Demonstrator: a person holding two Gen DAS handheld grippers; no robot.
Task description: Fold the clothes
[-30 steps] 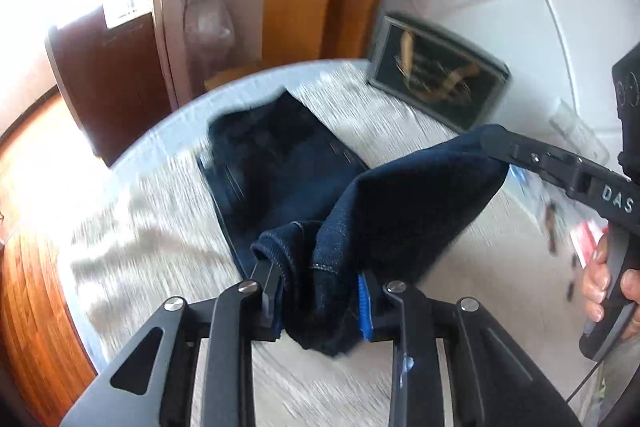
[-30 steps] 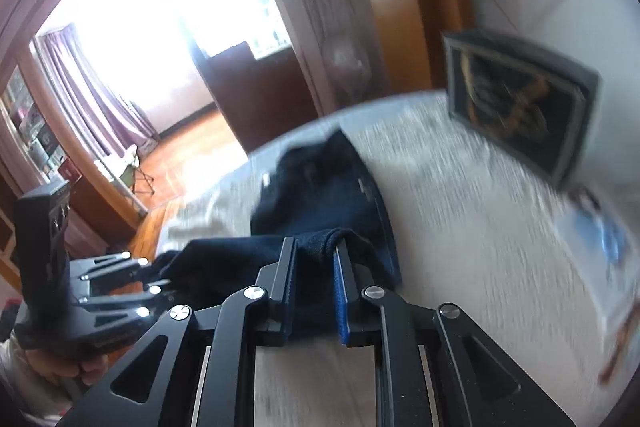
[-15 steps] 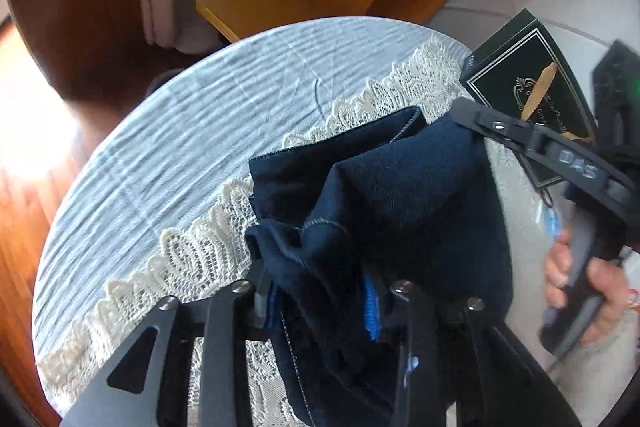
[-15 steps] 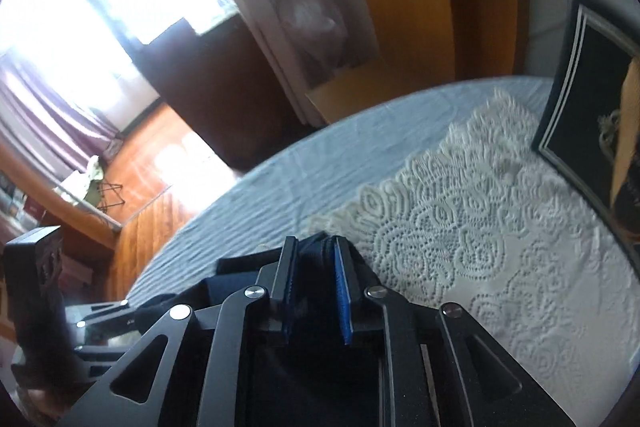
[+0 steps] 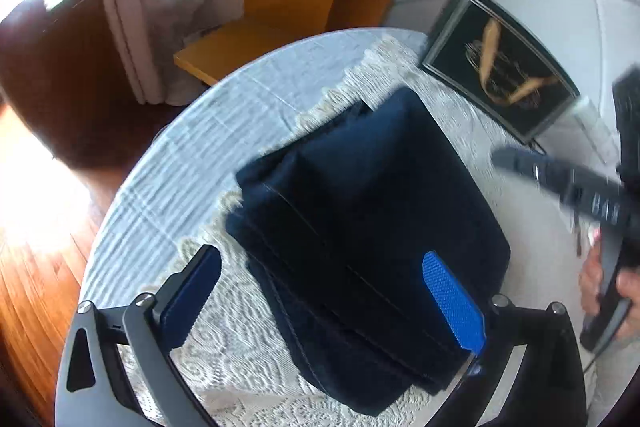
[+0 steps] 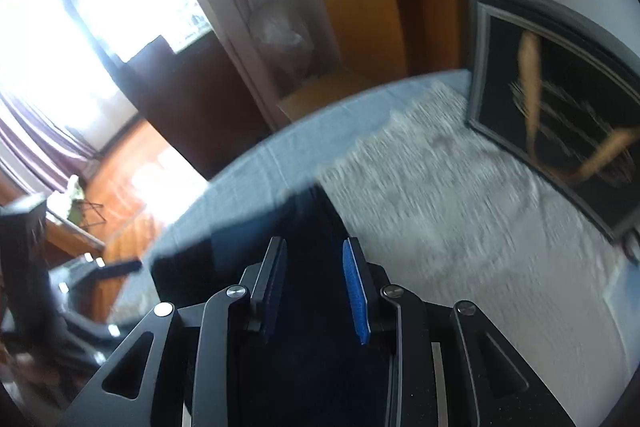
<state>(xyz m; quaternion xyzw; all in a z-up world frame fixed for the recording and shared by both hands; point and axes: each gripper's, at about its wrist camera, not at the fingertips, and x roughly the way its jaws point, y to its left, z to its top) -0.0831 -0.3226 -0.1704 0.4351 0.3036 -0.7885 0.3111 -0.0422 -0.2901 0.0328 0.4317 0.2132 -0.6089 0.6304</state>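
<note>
Folded dark jeans (image 5: 360,227) flat on desk (image 5: 172,163), directly under left gripper (image 5: 320,291), long axis running away from it. Left gripper jaws just opened wide, cloth released; right gripper (image 6: 316,291) narrow, just opening, denim between pads, apparently untouched.

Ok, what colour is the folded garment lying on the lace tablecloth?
Dark navy blue folded denim garment, plain, with faint stitched seams; clearest in the left wrist view.

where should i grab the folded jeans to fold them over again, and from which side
Judging from the left wrist view, take the folded dark jeans at the near, stacked end, coming down from above with the left gripper; its jaws have just been opening and straddle that end without touching. The layered edges there give a thick lip.
</note>
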